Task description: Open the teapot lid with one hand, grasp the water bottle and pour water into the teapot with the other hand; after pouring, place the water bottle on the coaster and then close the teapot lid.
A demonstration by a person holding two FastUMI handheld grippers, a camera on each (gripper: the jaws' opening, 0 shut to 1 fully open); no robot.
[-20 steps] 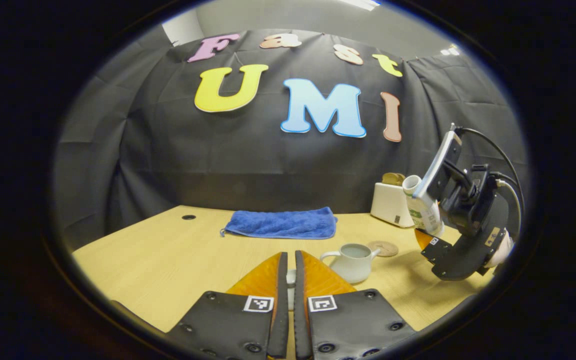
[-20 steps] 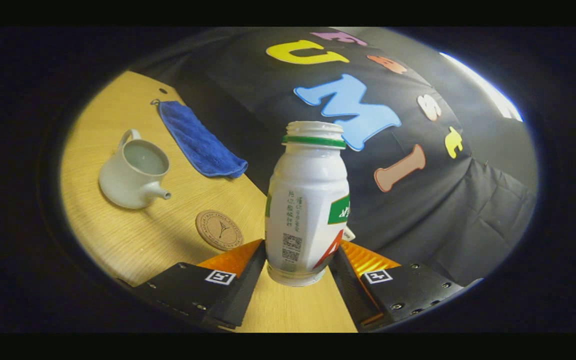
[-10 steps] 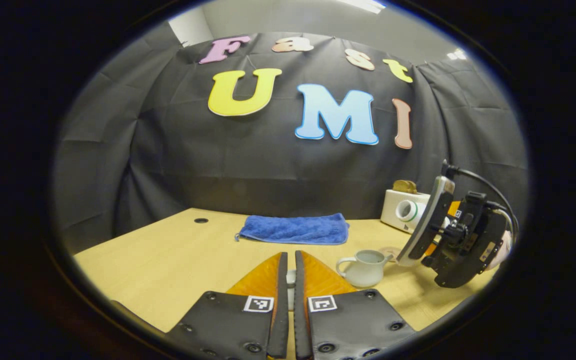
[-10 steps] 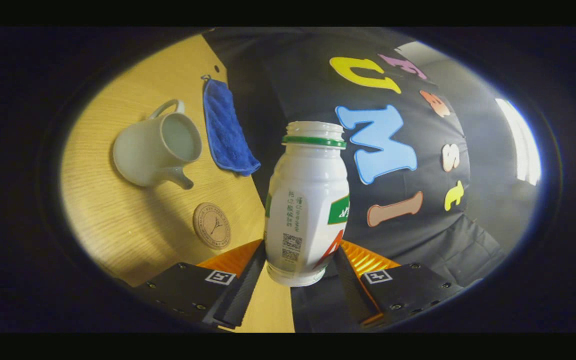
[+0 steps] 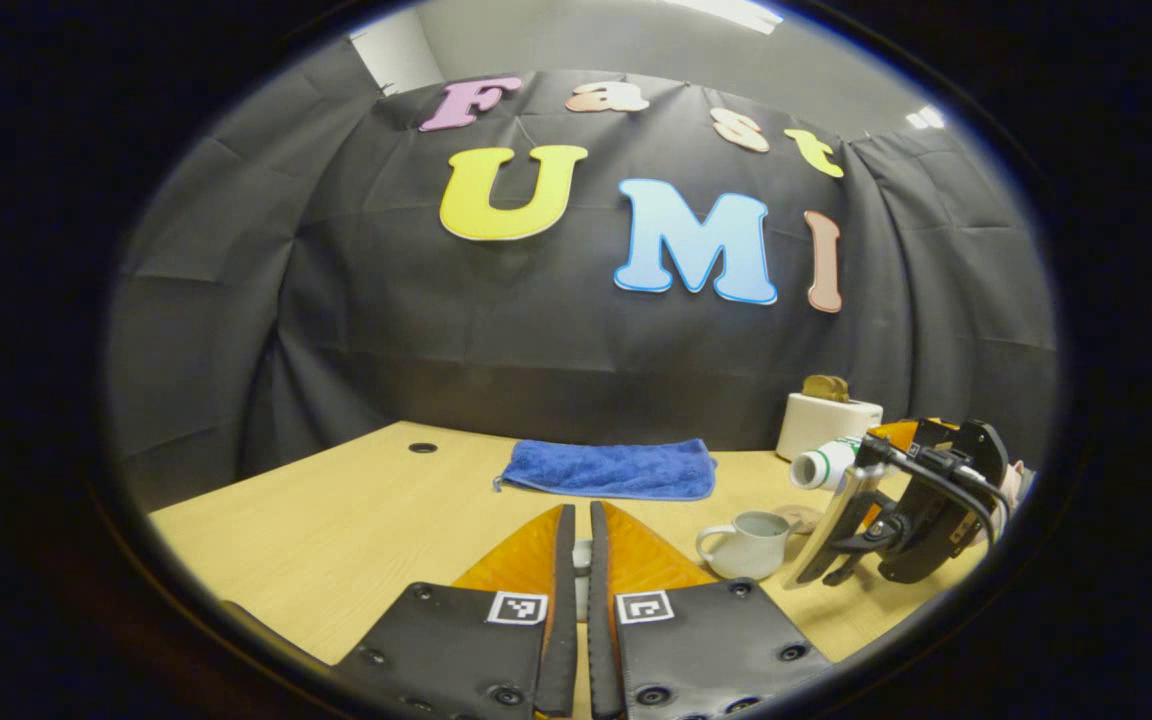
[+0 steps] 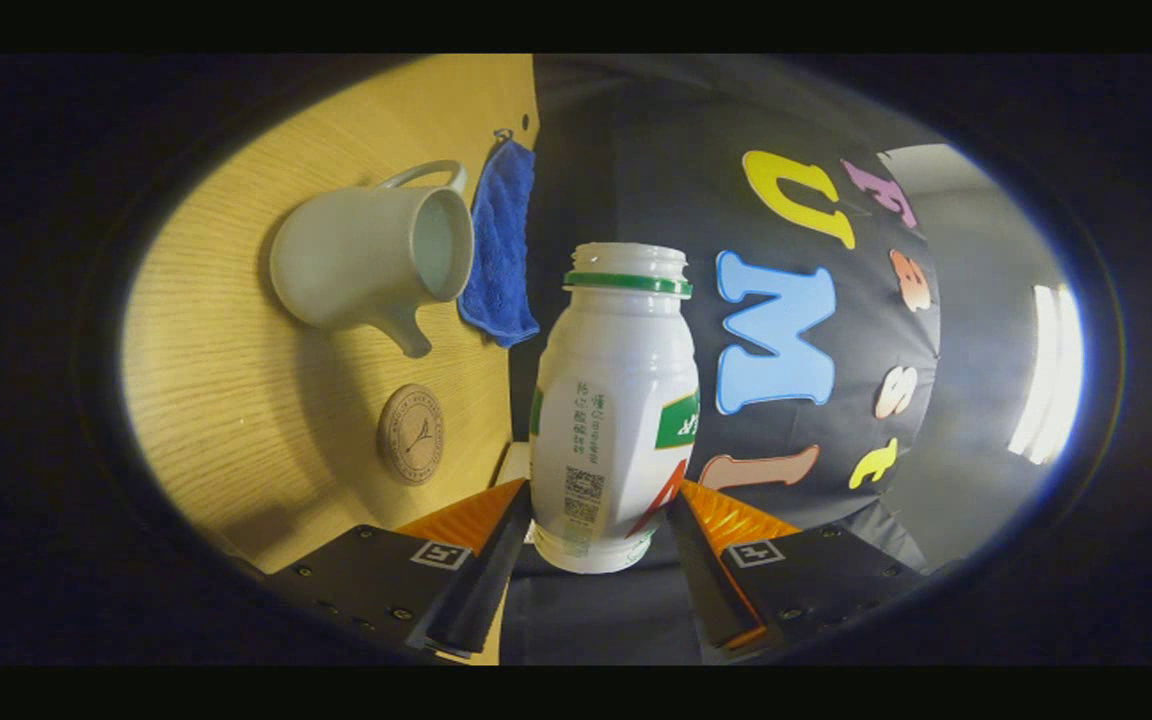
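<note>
The white teapot (image 5: pixel 748 545) stands open on the wooden table, its rim bare; in the right gripper view the teapot (image 6: pixel 366 260) appears rolled sideways. My right gripper (image 6: pixel 598 495) is shut on the white water bottle (image 6: pixel 616 400), which has a green neck ring and no cap. From the left gripper view the bottle (image 5: pixel 821 466) lies nearly level, its mouth pointing left just above and right of the teapot. My left gripper (image 5: pixel 579 512) is closed on a small white piece, the teapot lid (image 5: pixel 582 556), mostly hidden. The cork coaster (image 6: pixel 411 434) lies beside the teapot's spout.
A blue towel (image 5: pixel 611 468) lies at the back of the table (image 5: pixel 336 520). A white box-shaped appliance (image 5: pixel 826 422) stands at the back right, behind the bottle. A small round hole (image 5: pixel 423 447) sits in the tabletop at the back left.
The right gripper has dropped lower and rolled the bottle from upright-tilted to nearly level, mouth toward the teapot. The left gripper has drawn back a little, still closed.
</note>
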